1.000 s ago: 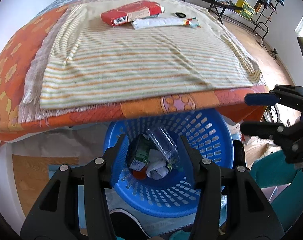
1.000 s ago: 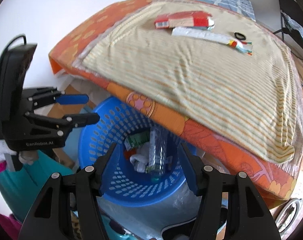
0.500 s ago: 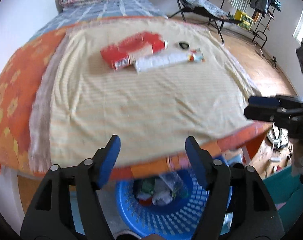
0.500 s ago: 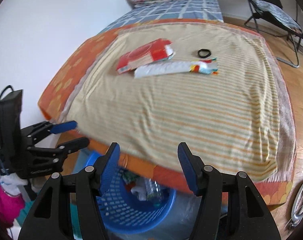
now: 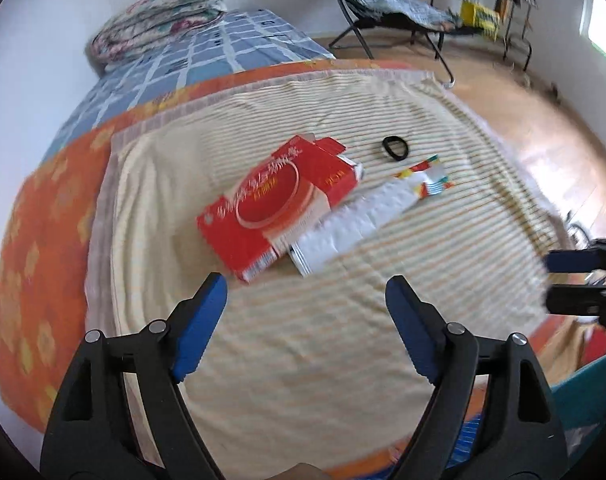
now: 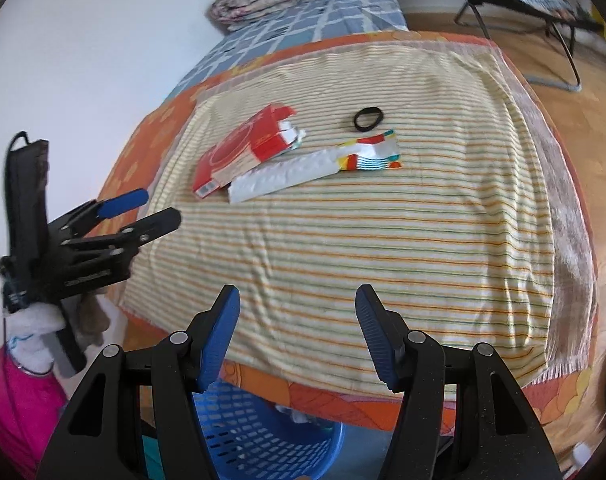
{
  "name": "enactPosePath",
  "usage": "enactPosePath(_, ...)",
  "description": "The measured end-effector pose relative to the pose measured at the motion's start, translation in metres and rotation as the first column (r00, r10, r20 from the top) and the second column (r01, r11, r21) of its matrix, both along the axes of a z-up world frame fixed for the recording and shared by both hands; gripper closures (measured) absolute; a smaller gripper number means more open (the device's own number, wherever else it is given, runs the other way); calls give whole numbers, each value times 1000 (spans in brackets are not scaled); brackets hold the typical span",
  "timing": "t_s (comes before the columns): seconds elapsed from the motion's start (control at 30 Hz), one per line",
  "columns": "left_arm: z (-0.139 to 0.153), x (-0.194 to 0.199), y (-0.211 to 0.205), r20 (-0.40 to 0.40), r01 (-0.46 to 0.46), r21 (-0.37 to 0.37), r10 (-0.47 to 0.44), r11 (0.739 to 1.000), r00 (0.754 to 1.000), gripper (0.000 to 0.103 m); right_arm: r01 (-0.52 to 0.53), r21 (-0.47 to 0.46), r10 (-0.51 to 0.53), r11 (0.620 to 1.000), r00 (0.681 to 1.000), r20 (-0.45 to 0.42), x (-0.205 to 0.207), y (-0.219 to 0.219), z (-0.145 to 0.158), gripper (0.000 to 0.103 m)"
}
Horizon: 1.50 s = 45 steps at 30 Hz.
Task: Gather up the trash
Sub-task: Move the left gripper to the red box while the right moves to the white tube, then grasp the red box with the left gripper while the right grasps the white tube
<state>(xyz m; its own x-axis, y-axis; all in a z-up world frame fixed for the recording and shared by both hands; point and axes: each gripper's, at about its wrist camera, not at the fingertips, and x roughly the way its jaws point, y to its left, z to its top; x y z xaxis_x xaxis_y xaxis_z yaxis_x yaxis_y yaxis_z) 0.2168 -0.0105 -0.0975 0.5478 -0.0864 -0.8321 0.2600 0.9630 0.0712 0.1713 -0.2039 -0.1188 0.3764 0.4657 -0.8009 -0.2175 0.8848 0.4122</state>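
My left tool (image 5: 306, 294) is empty, jaws just opened wide, nothing between them; my right tool (image 6: 297, 308) is spread about halfway, also empty. I judge this the reach for the next trash piece. Closest ahead on the bed's striped blanket (image 5: 343, 340): red carton (image 5: 277, 206), touching a white wrapper (image 5: 363, 208) beside it. Next move needs a descent over the carton's narrow side. Black ring (image 5: 395, 147) lies just beyond, apart. Blue basket (image 6: 247, 428) sits below the bed edge. Nothing blocks the path.

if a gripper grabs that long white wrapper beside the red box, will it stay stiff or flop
The white wrapper looks thin and creased, so it will probably flop and weigh little. One end seems tucked against the red box, so lifting may nudge that.
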Motion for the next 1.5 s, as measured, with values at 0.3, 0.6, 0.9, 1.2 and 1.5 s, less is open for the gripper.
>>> enactPosePath(0.3,-19,61,-13,-37,64,73,-61,995,997,19,35,30,-34,999,999,-19,21,-4,-2,44)
enactPosePath(0.6,-58,95,-21,-65,42,250,-27,967,998,19,44,47,-42,998,999,-28,44,9,0,44)
enactPosePath(0.9,-27,128,40,-105,-87,-114,75,990,992,19,150,115,-135,982,983,-126,87,17,-21,44)
enactPosePath(1.2,-45,166,78,-178,-216,-289,169,933,969,18,324,176,-271,929,923,-273,117,12,-62,44)
enactPosePath(1.5,-66,159,95,-282,-240,-418,126,876,951,19,437,227,-364,870,881,-301,139,0,-78,44)
